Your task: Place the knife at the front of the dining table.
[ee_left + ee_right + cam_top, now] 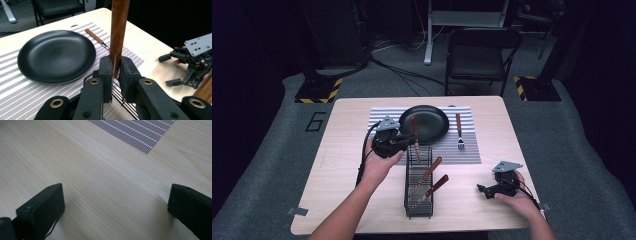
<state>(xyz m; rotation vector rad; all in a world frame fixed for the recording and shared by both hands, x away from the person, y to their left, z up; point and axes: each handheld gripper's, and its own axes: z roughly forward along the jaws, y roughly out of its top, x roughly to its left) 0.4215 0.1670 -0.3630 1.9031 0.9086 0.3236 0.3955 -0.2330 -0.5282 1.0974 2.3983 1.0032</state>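
My left gripper point(408, 141) point(115, 75) is shut on a wooden-handled utensil point(415, 131) point(119, 30), held upright above the far end of the black wire rack point(418, 186). Two more wooden-handled utensils point(431, 170) lean in that rack. A black plate point(424, 124) point(56, 55) lies on the striped placemat point(472, 150) point(15, 97), and a wooden-handled fork point(459, 131) point(97, 38) rests on the mat right of the plate. Low over bare wood near the table's front right corner, my right gripper point(485, 190) point(115, 205) stands open with nothing between its fingers; it also appears at the right of the left gripper view point(175, 72).
The light wooden table point(342, 165) point(100, 177) has bare wood left of the rack and between rack and right gripper. A black folding chair point(482, 52) stands beyond the far edge. The placemat's corner point(147, 142) lies ahead of my right gripper.
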